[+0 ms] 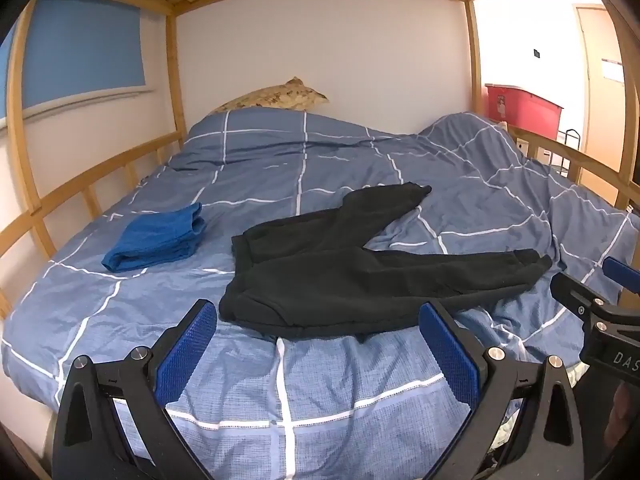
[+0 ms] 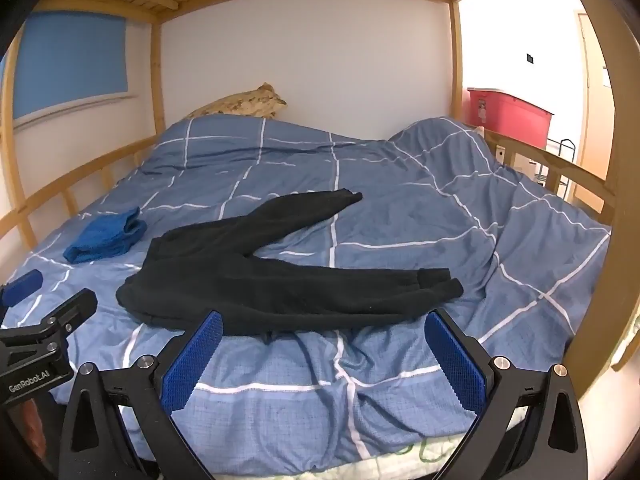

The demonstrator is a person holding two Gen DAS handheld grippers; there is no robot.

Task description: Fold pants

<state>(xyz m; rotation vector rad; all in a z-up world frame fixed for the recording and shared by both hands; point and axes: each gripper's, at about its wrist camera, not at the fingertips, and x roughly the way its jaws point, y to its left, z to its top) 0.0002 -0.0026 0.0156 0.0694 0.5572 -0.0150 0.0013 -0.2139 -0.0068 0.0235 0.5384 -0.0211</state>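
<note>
Black pants (image 1: 340, 276) lie flat on the blue checked duvet (image 1: 320, 392), waistband to the left, legs spread apart toward the right and back. They also show in the right wrist view (image 2: 256, 280). My left gripper (image 1: 318, 320) is open and empty, just in front of the waist and seat edge, above the duvet. My right gripper (image 2: 322, 330) is open and empty, in front of the near leg. The right gripper's fingers (image 1: 580, 304) show at the right edge of the left wrist view; the left gripper's fingers (image 2: 48, 320) show at the left edge of the right wrist view.
A folded blue towel (image 1: 158, 238) lies on the duvet left of the pants. A patterned pillow (image 1: 276, 96) rests at the wall. Wooden bunk rails (image 1: 60, 196) border the bed left and right (image 2: 560, 168). A red bin (image 2: 508, 114) stands beyond the right rail.
</note>
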